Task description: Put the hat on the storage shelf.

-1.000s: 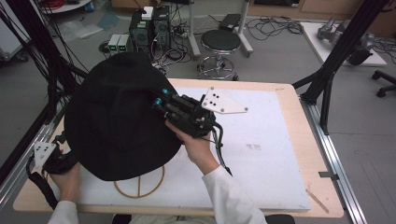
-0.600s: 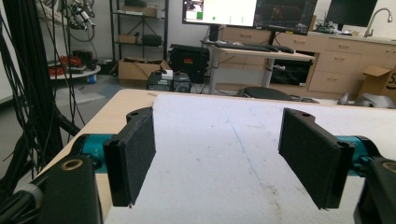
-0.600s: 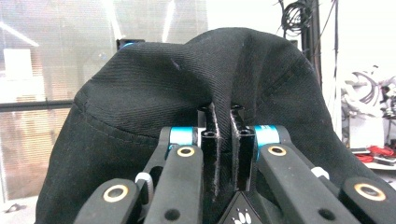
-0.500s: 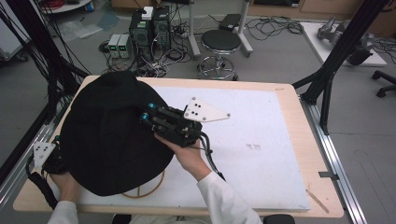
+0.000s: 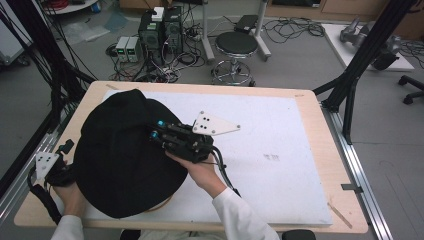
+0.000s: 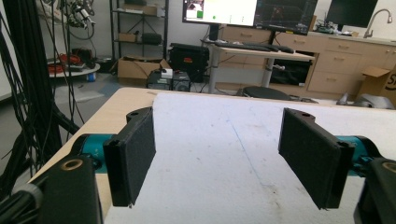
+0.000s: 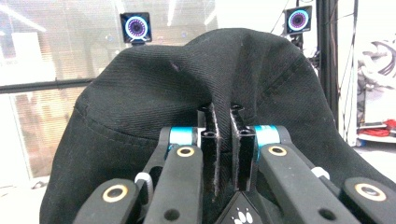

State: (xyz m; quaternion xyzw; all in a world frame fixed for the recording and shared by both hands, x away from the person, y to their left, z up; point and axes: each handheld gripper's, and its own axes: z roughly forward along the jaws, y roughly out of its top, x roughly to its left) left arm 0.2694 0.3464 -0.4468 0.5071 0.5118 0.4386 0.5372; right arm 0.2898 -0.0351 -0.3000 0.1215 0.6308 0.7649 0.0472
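The right gripper (image 7: pixel 223 140) has its jaws squeezed together on a pinched-up fold of the black cloth (image 5: pixel 120 155), I'd guess so the fabric can be dragged or draped where it's wanted, while the left gripper (image 6: pixel 224 158) sits wide open with nothing between its pads. The cloth is heaped over the table's (image 5: pixel 310 150) left half, reaching down to its near edge, and I can't spot any readable label or writing on it
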